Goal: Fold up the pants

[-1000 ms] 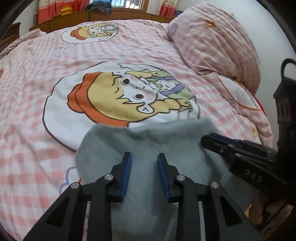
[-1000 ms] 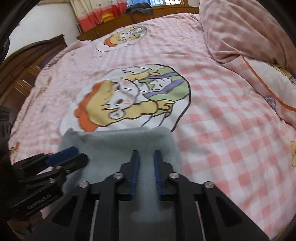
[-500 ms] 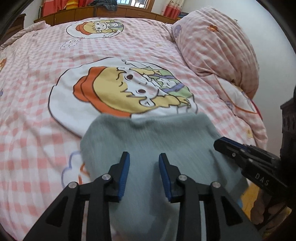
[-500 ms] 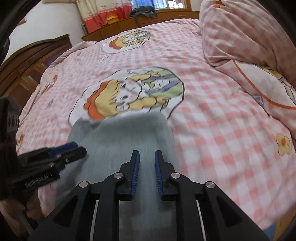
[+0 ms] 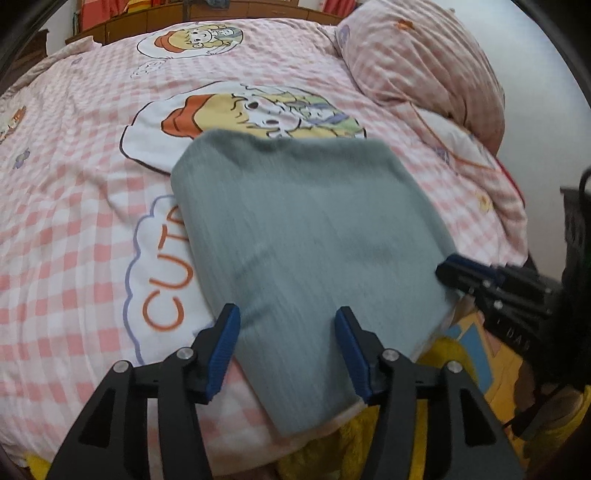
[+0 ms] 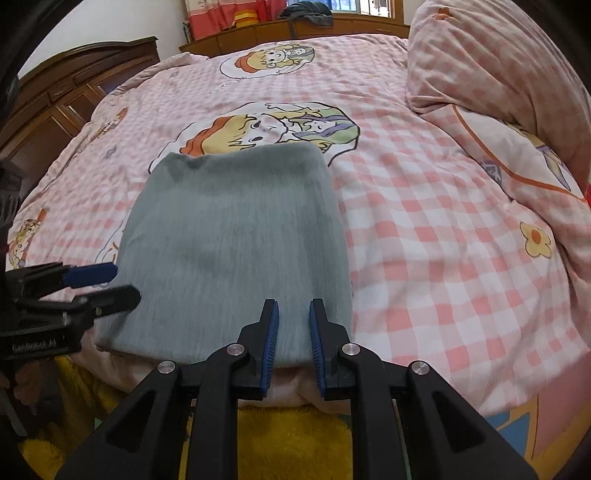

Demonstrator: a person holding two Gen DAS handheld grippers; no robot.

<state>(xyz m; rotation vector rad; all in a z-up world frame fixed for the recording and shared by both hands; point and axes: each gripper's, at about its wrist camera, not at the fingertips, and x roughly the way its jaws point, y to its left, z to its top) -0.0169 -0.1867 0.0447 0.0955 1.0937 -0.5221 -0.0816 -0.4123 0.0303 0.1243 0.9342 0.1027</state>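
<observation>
The grey pants (image 5: 306,236) lie folded into a flat rectangle on the pink checked bedspread (image 5: 74,229), near the bed's front edge; they also show in the right wrist view (image 6: 236,236). My left gripper (image 5: 288,343) is open and empty, its blue-padded jaws wide apart just above the pants' near edge. My right gripper (image 6: 293,332) is open with a narrower gap, empty, at the near right corner of the pants. Each gripper shows in the other's view, the right one (image 5: 480,280) and the left one (image 6: 92,288).
A pink checked pillow and rolled quilt (image 5: 424,70) lie at the right of the bed. A dark wooden cabinet (image 6: 55,110) stands on the left. A wooden headboard shelf with clothes (image 6: 303,14) runs along the far side. A yellow plush blanket (image 6: 288,435) hangs below the bed's edge.
Both grippers have pulled back toward the bed's front edge and away from the pants. The left gripper's jaws have opened much wider. More of the folded pants now shows.
</observation>
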